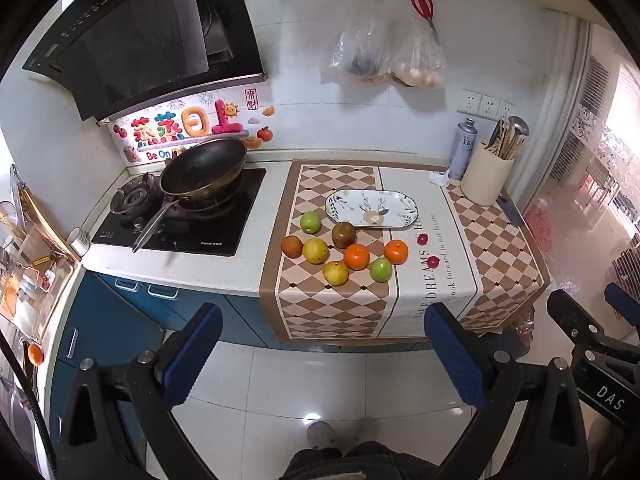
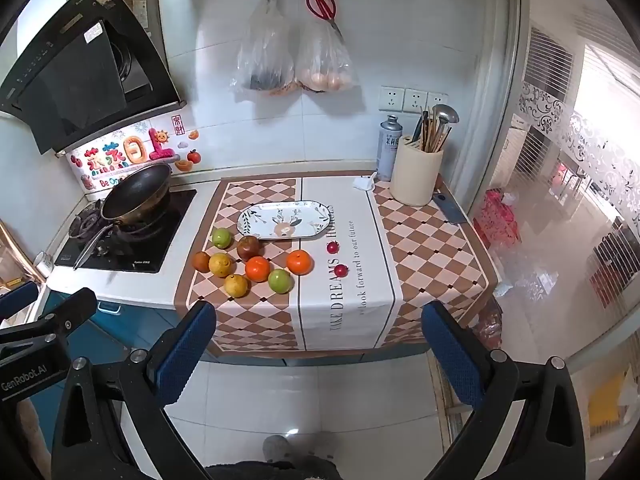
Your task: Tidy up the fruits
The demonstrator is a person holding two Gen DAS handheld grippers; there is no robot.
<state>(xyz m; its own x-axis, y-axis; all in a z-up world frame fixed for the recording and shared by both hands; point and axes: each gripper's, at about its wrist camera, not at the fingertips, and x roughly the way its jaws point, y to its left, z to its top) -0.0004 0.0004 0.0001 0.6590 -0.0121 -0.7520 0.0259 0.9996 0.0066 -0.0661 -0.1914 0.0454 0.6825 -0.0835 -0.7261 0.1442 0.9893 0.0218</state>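
Several fruits lie on the checkered cloth [image 1: 332, 312]: two oranges [image 1: 357, 257], two green apples [image 1: 310, 222], yellow fruits [image 1: 315, 251], and dark brown-red ones [image 1: 343, 235]. They also show in the right wrist view, with an orange [image 2: 257, 269] in the middle. An empty oval patterned plate [image 1: 372, 209] [image 2: 285, 219] sits just behind them. My left gripper [image 1: 322, 352] is open and empty, held back over the floor. My right gripper [image 2: 318, 350] is open and empty, also short of the counter; it shows at the right edge of the left wrist view [image 1: 592, 332].
A wok [image 1: 202, 172] sits on the stove left of the cloth. A beige utensil holder [image 1: 486, 178], a spray can [image 1: 462, 148] and a knife [image 1: 510, 210] stand at the back right. Bags and red scissors [image 1: 424, 4] hang on the wall. A range hood [image 1: 136, 36] overhangs the stove.
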